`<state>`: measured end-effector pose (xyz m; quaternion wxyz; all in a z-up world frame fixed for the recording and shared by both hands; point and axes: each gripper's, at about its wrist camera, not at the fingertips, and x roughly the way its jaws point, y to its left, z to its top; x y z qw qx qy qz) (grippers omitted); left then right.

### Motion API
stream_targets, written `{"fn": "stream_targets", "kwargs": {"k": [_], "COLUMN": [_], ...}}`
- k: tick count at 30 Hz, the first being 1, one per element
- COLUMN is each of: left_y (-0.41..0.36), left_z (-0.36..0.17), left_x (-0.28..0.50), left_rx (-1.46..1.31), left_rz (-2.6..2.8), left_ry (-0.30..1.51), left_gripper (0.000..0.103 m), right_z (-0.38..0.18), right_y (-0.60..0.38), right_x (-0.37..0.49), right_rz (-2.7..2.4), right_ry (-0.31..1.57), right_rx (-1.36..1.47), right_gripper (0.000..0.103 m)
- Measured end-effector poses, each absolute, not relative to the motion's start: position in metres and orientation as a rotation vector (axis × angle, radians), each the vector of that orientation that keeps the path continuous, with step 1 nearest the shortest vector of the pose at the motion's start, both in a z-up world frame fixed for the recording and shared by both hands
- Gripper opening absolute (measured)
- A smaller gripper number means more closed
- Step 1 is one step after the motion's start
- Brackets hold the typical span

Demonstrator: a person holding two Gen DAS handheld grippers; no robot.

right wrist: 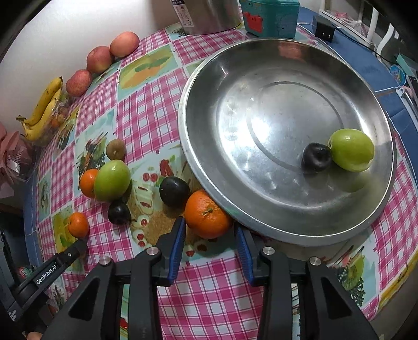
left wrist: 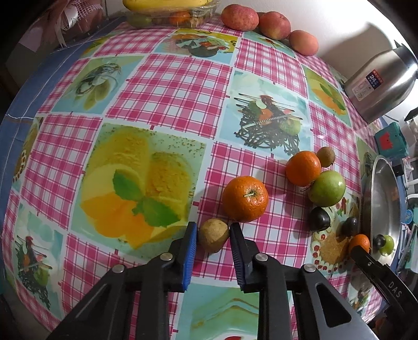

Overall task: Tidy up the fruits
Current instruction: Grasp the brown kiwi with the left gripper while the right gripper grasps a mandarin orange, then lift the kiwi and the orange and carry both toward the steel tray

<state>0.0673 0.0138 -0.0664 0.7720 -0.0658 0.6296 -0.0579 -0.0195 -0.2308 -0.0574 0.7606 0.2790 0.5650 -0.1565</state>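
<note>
Both grippers point steeply down at a table covered with a pink-checked tablecloth (left wrist: pixel 167 86) printed with fruit pictures. Left gripper (left wrist: pixel 213 236): its blue-padded fingers (left wrist: pixel 192 243) are clamped on a small brown kiwi (left wrist: pixel 213 235), pads against both sides, the fruit at tablecloth level. Just beyond that kiwi sits a tangerine (left wrist: pixel 245 198) with its stem stub up, near but apart from the pads. Further right in the left wrist view a cluster touches together: a second tangerine (left wrist: pixel 303 168), a second kiwi (left wrist: pixel 325 156) and a green apple (left wrist: pixel 326 187), with a dark plum (left wrist: pixel 320 218) just below them and another plum (left wrist: pixel 350 226) beside it. Right gripper (right wrist: pixel 210 235): fingers (right wrist: pixel 177 243) straddle a tangerine (right wrist: pixel 207 213) that rests against the rim of the steel dish (right wrist: pixel 235 78); the left pad looks to be at the fruit's side, a narrow gap shows at the right pad, so firm contact cannot be confirmed. Inside the dish, toward its right side, lie one green apple (right wrist: pixel 351 149) and one dark plum (right wrist: pixel 316 157), touching each other. Along the far wall stand three red apples (left wrist: pixel 270 24) in a row, with bananas (right wrist: pixel 43 107) on a clear plastic container (left wrist: pixel 172 15) next to them. A steel kettle (left wrist: pixel 381 83) and a teal box (right wrist: pixel 269 15) stand behind the dish.
</note>
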Motion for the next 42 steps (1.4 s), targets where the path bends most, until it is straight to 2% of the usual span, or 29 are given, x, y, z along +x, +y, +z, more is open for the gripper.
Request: {"fn": "stream_targets", "kwargs": {"k": [18, 29, 32, 34, 35, 42], "left_y": [0.016, 0.029, 0.03, 0.03, 0.03, 0.028], "left_z": [-0.059, -0.02, -0.009, -0.006, -0.004, -0.009], "left_x": [0.068, 0.065, 0.064, 0.063, 0.063, 0.064], "left_rx": [-0.17, -0.221, -0.227, -0.227, -0.224, -0.225], "left_rz": [-0.126, -0.136, -0.141, -0.147, -0.149, -0.141], "left_ry": [1.346, 1.227, 1.192, 1.176, 1.171, 1.188], "left_gripper": [0.027, 0.027, 0.027, 0.027, 0.027, 0.027], "right_z": [-0.056, -0.026, -0.018, -0.015, -0.013, -0.016], "right_y": [-0.224, -0.22, -0.22, -0.221, -0.22, -0.218], "right_x": [-0.018, -0.024, -0.024, -0.023, -0.022, -0.02], "right_rz": [-0.274, -0.243, -0.245, -0.239, -0.236, -0.235], "right_ry": [1.223, 1.121, 1.094, 1.086, 1.082, 1.11], "right_rx": [0.64, 0.628, 0.614, 0.608, 0.599, 0.562], "right_gripper": [0.038, 0.037, 0.035, 0.024, 0.022, 0.022]}}
